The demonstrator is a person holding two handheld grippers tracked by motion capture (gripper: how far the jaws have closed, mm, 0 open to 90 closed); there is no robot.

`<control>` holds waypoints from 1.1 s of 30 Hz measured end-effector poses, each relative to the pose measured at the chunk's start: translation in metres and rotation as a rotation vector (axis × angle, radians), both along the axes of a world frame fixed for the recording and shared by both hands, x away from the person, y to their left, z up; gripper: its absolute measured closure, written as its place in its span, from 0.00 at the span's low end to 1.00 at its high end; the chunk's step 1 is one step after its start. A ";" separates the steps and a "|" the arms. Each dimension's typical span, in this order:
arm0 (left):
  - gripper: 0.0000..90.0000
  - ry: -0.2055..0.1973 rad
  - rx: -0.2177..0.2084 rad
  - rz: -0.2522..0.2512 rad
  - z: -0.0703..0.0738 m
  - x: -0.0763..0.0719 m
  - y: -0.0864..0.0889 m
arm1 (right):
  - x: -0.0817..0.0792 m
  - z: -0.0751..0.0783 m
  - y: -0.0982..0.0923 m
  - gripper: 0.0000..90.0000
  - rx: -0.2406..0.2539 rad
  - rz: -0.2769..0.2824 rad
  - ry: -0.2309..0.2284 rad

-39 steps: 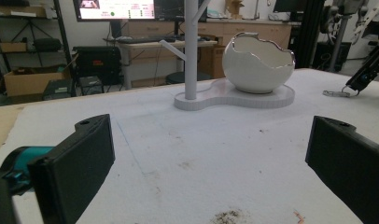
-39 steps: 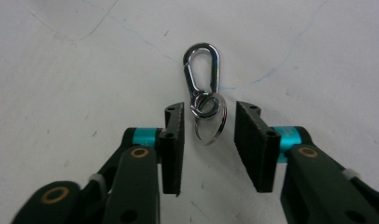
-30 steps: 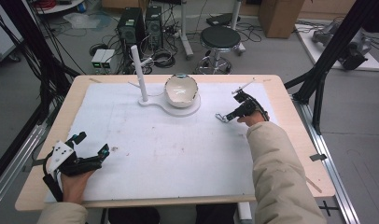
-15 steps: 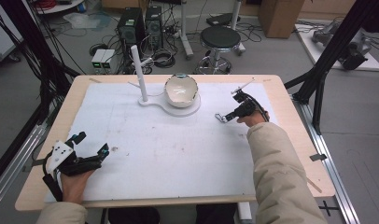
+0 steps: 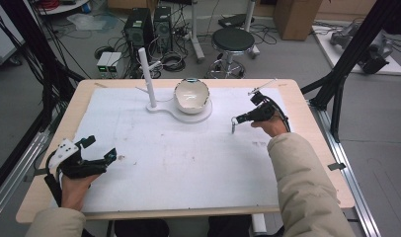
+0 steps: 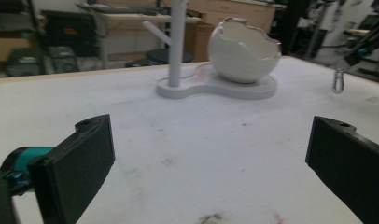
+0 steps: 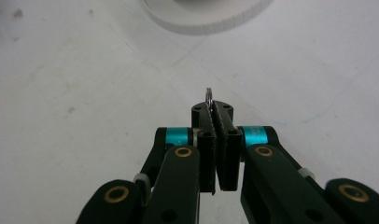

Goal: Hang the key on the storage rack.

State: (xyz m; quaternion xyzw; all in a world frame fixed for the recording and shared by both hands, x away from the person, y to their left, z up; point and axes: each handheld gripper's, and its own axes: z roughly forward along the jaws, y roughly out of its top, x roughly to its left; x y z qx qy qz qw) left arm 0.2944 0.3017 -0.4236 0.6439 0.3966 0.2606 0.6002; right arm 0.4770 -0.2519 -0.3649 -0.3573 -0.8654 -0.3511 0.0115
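Left gripper (image 5: 99, 150) rests low with jaws spread wide; right gripper (image 5: 234, 120) reaches forward, jaws pressed together

My table (image 5: 307, 128) is pale wood, covered by a white mat (image 5: 179, 163) flecked with faint brown smudges. On it sit a white stand (image 5: 161, 106) with its white post (image 5: 146, 74) and a glossy white bowl (image 5: 191, 94). My right gripper (image 7: 215, 109) is black with teal bands and brass rivets, pinching a silvery ring (image 7: 208, 97). My left gripper (image 6: 211, 172) is black too. My sleeves (image 5: 302, 187) are beige.
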 end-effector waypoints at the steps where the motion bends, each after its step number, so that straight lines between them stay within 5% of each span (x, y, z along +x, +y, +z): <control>1: 0.02 0.016 -0.012 -0.052 0.013 0.004 -0.002 | -0.005 0.007 0.001 0.99 0.055 0.014 -0.019; 5: 0.02 0.024 -0.010 -0.128 0.035 0.011 -0.009 | -0.017 0.023 0.006 0.99 0.106 0.068 -0.068; 11: 0.02 -0.009 0.065 -0.288 0.081 0.029 -0.033 | -0.033 0.042 0.011 0.99 0.256 0.171 -0.156; 16: 0.02 -0.025 0.101 -0.411 0.109 0.040 -0.057 | -0.044 0.059 0.021 0.99 0.307 0.244 -0.199; 21: 0.02 -0.038 0.131 -0.490 0.125 0.048 -0.078 | -0.055 0.073 0.038 0.99 0.362 0.356 -0.271; 33: 0.03 -0.024 0.155 -0.612 0.133 0.066 -0.134 | -0.066 0.073 0.073 0.99 0.362 0.465 -0.269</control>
